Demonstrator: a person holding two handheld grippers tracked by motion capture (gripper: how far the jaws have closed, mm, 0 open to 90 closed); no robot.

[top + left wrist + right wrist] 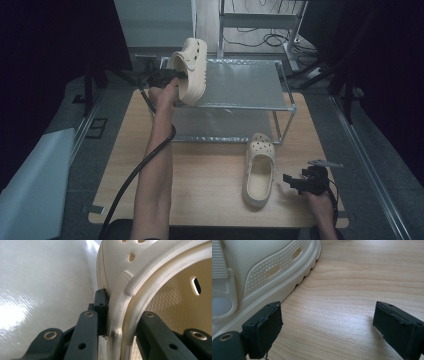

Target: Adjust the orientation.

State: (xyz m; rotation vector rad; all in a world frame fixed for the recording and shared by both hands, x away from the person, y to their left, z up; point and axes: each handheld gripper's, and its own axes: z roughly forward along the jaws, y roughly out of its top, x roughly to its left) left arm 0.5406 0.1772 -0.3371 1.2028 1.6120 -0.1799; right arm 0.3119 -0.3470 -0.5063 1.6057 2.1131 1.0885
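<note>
1. Wooden table (210, 200) carries a two-tier metal rack (240, 85), its steel posts liable to snag.
2. Raised clog (190, 70), foam, probably light and springy, hangs over the rack's top tier, left gripper (120, 315) clamped on its collar rim.
3. Second clog (259, 170) lies on the table; right gripper (325, 327) gapes empty beside it.

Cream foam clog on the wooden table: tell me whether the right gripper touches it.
Apart. The right gripper view shows the right gripper open, bare wood between its left pad and the cream foam clog.
</note>
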